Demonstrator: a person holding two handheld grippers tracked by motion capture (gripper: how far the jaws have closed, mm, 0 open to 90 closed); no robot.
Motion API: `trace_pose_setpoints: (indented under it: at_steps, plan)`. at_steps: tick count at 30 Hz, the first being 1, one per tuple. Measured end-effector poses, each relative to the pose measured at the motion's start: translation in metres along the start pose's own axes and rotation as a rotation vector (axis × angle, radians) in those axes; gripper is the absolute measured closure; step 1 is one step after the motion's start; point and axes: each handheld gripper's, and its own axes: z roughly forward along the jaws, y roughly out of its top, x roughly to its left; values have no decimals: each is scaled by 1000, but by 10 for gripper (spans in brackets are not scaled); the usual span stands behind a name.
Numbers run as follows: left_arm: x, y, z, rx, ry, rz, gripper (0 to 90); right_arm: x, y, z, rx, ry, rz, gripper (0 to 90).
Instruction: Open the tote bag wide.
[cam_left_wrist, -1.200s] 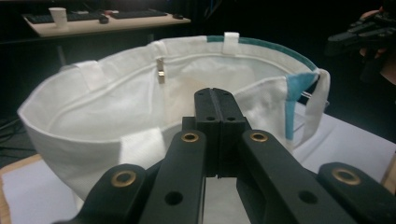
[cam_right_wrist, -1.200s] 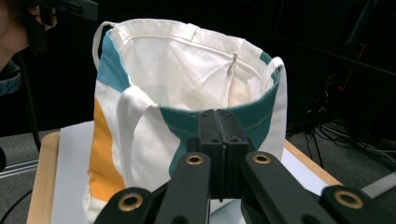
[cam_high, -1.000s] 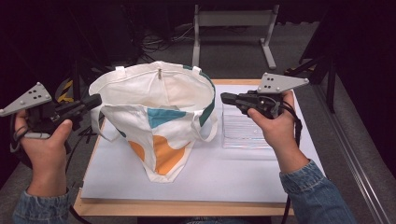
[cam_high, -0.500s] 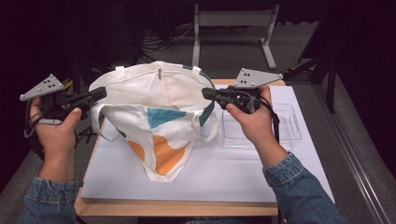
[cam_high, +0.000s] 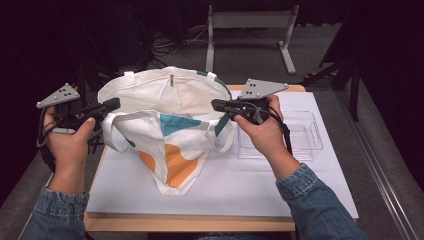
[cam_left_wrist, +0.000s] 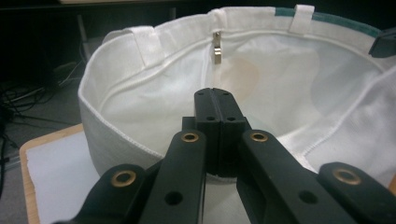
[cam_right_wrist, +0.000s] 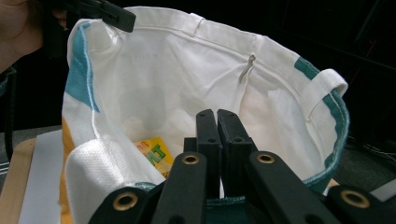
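High view | tote bag (cam_high: 170, 130) stands open on table (cam_high: 225, 195), left of clear tray (cam_high: 300, 135) | left gripper (cam_high: 112, 105) clenched on bag's left rim | right gripper (cam_high: 217, 105) clenched on right rim | risk: thin fabric slips free, mouth collapses over yellow packet (cam_right_wrist: 152, 151)

Both tongs closed in on the bag's rim

Left tongs (cam_high: 114, 104) slid right from the left edge of the high view to the bag (cam_high: 170, 135) rim; right tongs (cam_high: 216, 105) slid left, off the tray (cam_high: 305, 135), to the rim's right side. The bag's mouth now stands pulled wider between them.
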Motion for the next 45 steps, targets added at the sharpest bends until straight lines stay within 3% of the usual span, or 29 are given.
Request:
trace_pose_setpoints:
  at_steps: [6,13,14,20,21,23,28,31,33,35,38,41,45]
  plan:
    - [-4,-7,3,20,-8,16,900,1,-7,-1,-5,3,9,878]
    - [0,-21,13,54,-28,-17,900,3,-20,3,12,18,26,874]
    - [0,-25,16,81,-24,-19,900,4,-25,4,28,15,25,875]
    - [0,-36,24,114,-34,-39,900,4,-44,8,70,16,53,865]
    - [0,-41,27,145,-10,-20,900,4,-52,10,82,21,66,873]
    - [-1,-45,29,154,-8,-31,900,5,-60,12,93,31,77,871]
    - [2,-61,33,175,-23,-52,900,13,-77,18,134,44,74,883]
    - [1,-68,34,221,-12,-39,900,18,-86,22,168,55,73,886]
    - [1,-72,35,223,-12,-33,900,20,-90,24,178,57,72,885]
    - [1,-82,37,257,-14,-49,900,25,-100,28,216,61,70,895]
    - [2,-89,39,252,-25,-66,900,28,-106,31,236,64,67,897]
    - [4,-103,45,283,-35,-101,900,31,-117,36,276,70,70,899]
    - [5,-112,49,292,-38,-108,900,34,-124,39,303,66,80,900]
